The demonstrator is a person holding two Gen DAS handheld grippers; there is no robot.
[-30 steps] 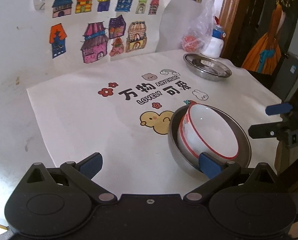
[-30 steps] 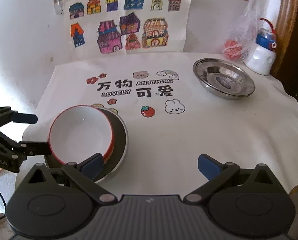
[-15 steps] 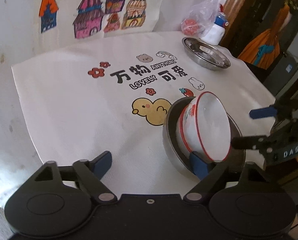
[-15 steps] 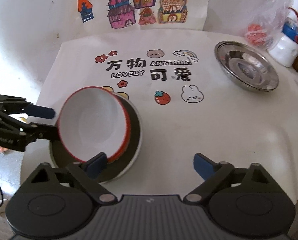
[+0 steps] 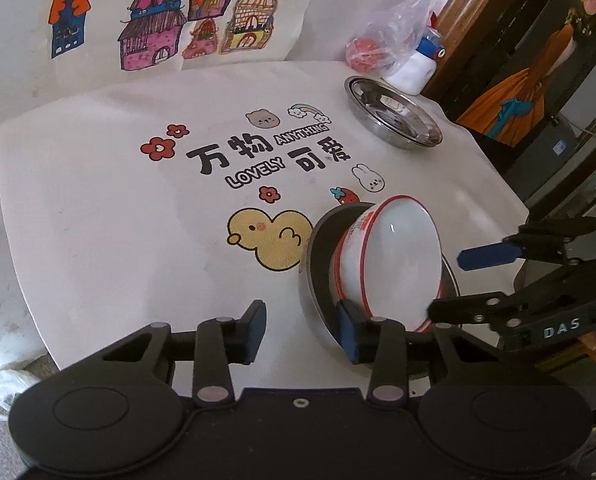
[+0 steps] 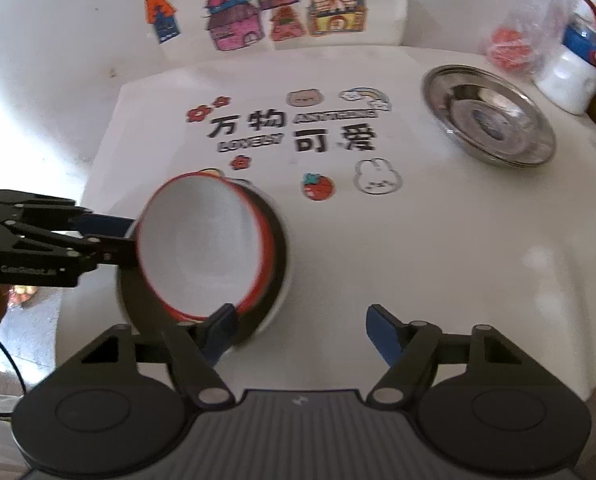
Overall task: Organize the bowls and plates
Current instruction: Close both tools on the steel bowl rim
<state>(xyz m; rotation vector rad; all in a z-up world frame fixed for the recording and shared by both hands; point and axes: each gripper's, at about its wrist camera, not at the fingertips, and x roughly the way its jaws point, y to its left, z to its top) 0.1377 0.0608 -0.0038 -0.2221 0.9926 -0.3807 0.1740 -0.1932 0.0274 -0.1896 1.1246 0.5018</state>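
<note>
At near right of the printed tablecloth [image 5: 110, 240], a tilted red-rimmed white ceramic bowl [image 5: 393, 264] rests in a steel plate [image 5: 317, 280]: rigid, glossy, breakable; grip at rim. Left gripper [image 5: 301, 330] and right gripper [image 6: 298, 332] closing, nothing clamped.

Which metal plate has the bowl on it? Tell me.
The near metal plate, beside the duck print, carries the tilted red-rimmed bowl. The far metal plate, beside the plastic bag, holds no bowl.

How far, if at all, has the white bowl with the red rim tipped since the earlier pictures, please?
Yes. The white bowl has tipped up more steeply inside the dark plate, which sits by the duck print as before.
</note>
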